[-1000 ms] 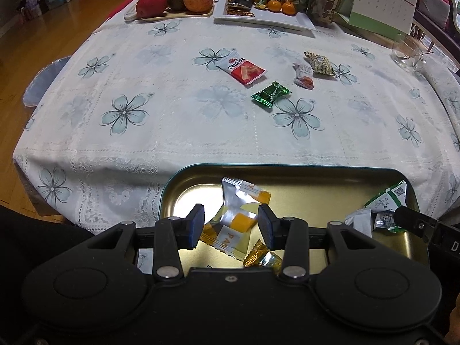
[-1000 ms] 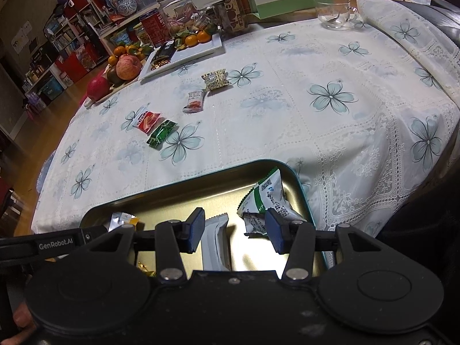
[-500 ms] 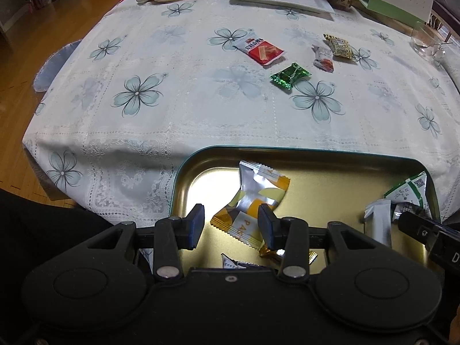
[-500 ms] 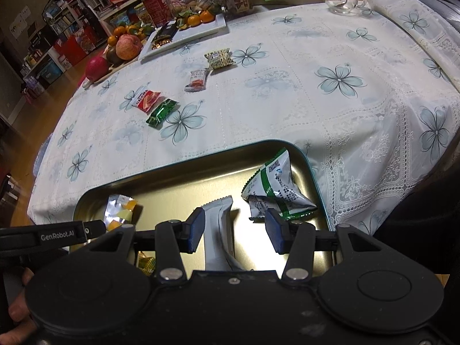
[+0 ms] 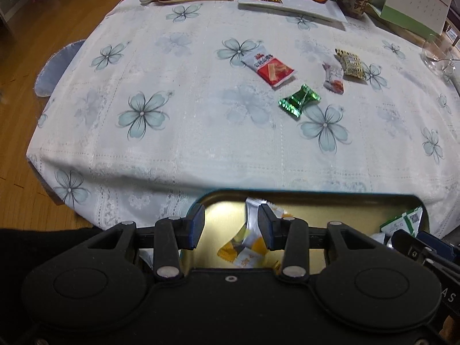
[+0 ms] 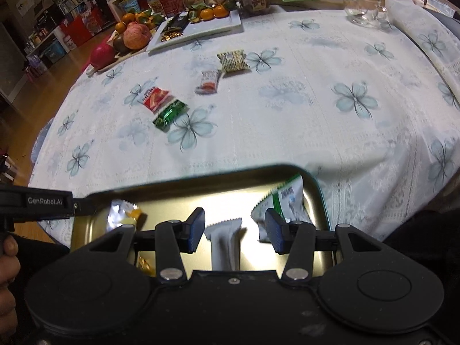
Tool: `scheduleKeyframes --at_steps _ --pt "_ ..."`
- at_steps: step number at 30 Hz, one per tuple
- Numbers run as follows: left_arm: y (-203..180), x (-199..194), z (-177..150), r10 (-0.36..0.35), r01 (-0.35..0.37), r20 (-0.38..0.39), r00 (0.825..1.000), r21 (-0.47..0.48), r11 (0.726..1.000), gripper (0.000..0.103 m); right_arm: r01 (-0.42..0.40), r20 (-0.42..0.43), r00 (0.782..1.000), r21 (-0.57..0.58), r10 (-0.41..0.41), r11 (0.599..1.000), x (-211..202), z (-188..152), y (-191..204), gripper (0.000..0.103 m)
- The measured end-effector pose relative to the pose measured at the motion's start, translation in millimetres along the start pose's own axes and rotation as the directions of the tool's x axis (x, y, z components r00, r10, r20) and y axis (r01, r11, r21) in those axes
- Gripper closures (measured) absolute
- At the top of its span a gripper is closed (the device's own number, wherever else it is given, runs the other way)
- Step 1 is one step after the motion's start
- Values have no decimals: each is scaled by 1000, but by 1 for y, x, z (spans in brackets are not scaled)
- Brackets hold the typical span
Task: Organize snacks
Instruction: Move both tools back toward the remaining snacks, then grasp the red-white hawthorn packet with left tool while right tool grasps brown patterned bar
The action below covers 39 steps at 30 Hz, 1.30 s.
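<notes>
I see four wrapped snacks loose on the cloth: red packet, green candy, small white-red sachet, patterned yellow packet

Bare tablecloth ahead — (snacks right)

Indoor light is moderate and slightly cool, falling from overhead. The white cloth on the counter reads bright and even, with soft, faint shadows. A strong glare patch sits on the gold tray floor in the left view and again on the tray in the right view. Both claw bodies are near-black with little detail. Fisheye bending curves the counter edge and squeezes the corners. The right view is smeared with motion blur, worst on the green-and-white packet; the far shelves are dim and soft.
</notes>
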<state>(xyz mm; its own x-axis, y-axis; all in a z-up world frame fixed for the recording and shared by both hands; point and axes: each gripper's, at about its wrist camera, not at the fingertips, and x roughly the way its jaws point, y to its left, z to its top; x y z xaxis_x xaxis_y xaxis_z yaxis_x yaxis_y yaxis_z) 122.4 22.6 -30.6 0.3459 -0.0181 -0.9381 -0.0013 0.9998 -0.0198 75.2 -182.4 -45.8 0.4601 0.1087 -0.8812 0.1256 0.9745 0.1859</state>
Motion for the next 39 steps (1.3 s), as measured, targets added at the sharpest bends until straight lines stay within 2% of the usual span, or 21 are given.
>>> scheduleKeyframes --at_steps 7,16,20,25,28,33,39 --pt "-6 0 62 -17 17 43 999 -9 1000 53 -14 38 999 -51 16 999 7 61 11 53" --pt "-9 31 135 -29 30 16 999 -74 997 53 33 69 997 -72 -28 997 48 148 18 54" --pt "-10 47 156 -23 24 9 1000 -97 995 53 27 53 998 -46 -24 999 73 185 16 54" --pt "-5 70 168 -61 54 -43 997 -148 987 53 17 27 999 12 -17 1000 114 225 15 54" --pt "-4 81 172 -68 54 -80 994 -165 985 55 17 9 1000 44 -17 999 138 237 14 54" --pt "-1 91 179 -49 30 -91 995 -197 980 55 59 -10 998 66 -59 996 170 244 11 54" --pt "-5 101 184 -107 79 -111 988 -227 971 55 94 -41 995 59 -92 994 193 245 13 54"
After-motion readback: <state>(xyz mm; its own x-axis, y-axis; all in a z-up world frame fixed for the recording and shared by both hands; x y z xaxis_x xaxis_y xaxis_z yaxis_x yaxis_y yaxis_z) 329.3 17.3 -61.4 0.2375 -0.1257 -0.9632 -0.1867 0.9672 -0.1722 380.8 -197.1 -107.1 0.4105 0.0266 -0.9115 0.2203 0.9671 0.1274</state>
